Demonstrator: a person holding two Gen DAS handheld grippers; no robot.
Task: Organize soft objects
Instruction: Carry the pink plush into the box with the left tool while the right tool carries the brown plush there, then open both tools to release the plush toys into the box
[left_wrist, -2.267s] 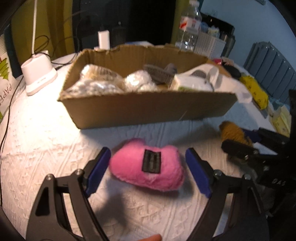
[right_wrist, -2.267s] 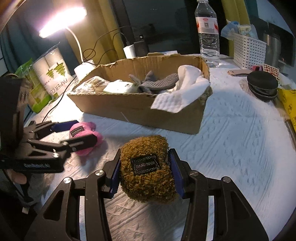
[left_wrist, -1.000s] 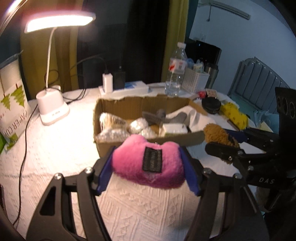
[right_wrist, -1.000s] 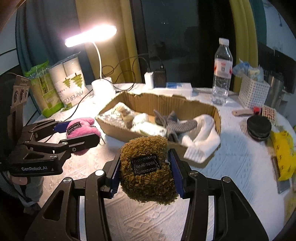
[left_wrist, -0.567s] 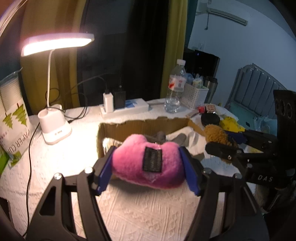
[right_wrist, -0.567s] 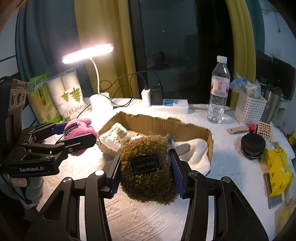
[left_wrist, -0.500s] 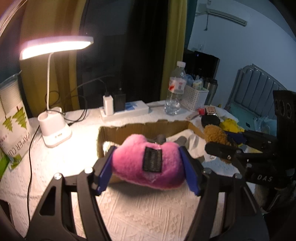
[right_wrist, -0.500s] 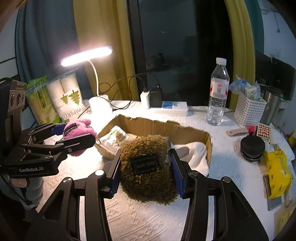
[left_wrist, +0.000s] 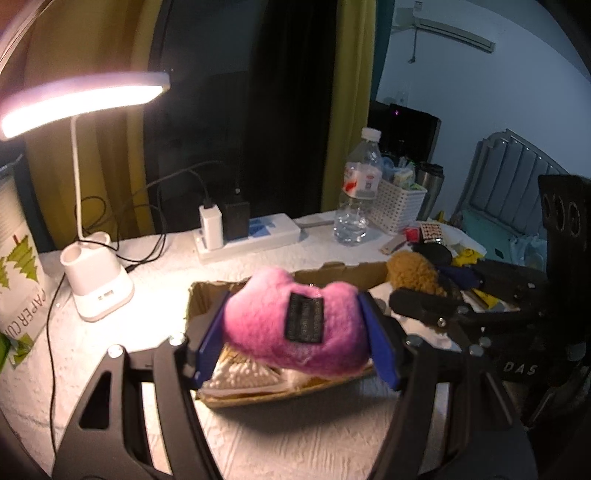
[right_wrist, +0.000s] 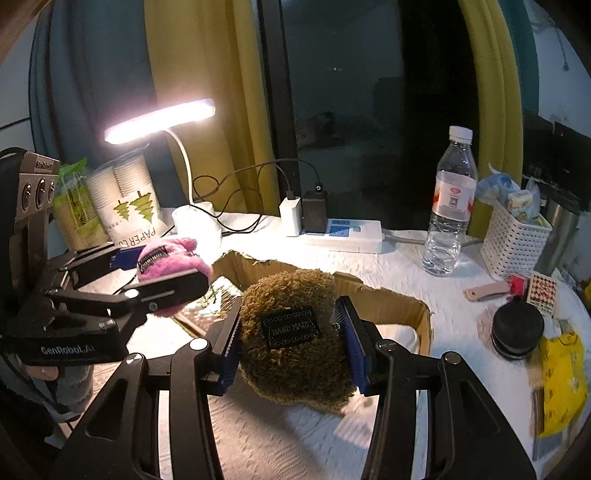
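My left gripper is shut on a fluffy pink plush with a black label, held in the air over the near left part of the cardboard box. My right gripper is shut on a shaggy brown plush labelled handmade, also aloft in front of the cardboard box. The right gripper with the brown plush shows at the right of the left wrist view. The left gripper with the pink plush shows at the left of the right wrist view. Soft items lie in the box, mostly hidden.
A lit desk lamp stands left of the box. Behind it are a power strip with chargers, a water bottle and a white basket. A paper cup pack, black round case and yellow bag lie around on the white cloth.
Both grippers rose and moved toward the box with their plushes still gripped; the box now sits lower in both views, partly behind the toys.
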